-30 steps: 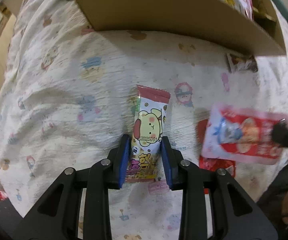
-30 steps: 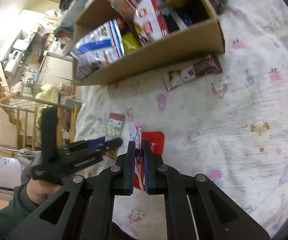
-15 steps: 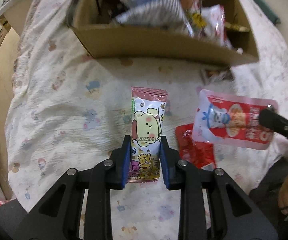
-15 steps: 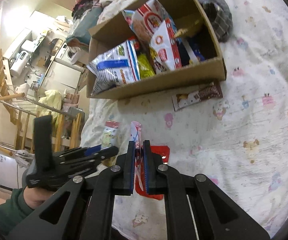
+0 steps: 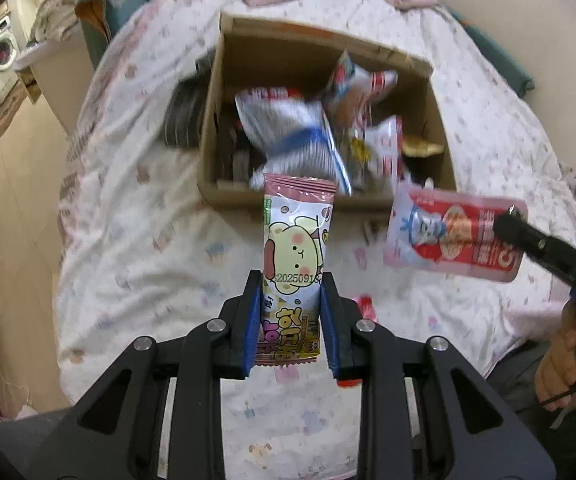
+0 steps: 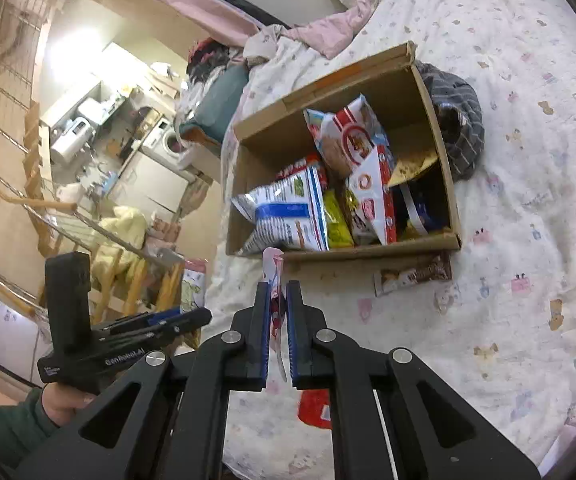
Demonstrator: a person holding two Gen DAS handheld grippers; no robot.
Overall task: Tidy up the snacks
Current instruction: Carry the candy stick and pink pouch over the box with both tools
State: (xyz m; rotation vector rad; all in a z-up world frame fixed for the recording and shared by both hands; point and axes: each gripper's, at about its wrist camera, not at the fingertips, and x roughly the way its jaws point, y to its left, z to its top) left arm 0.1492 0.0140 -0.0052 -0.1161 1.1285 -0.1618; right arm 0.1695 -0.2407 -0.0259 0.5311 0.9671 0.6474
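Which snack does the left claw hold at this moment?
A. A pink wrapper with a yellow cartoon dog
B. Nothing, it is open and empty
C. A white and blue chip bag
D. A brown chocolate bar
A: in the left wrist view the left claw is shut on the pink wrapper with a yellow cartoon dog, lifted in front of the cardboard box.

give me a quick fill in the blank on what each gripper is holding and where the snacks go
1. The left gripper is shut on a pink snack bar printed with a cartoon ____.
2. The right gripper holds a red and white pouch by its ____.
3. Most snacks sit inside a ____ box on the bed.
4. A brown snack bar lies on the sheet just ____ the box.

Missing words: dog; edge; cardboard; outside
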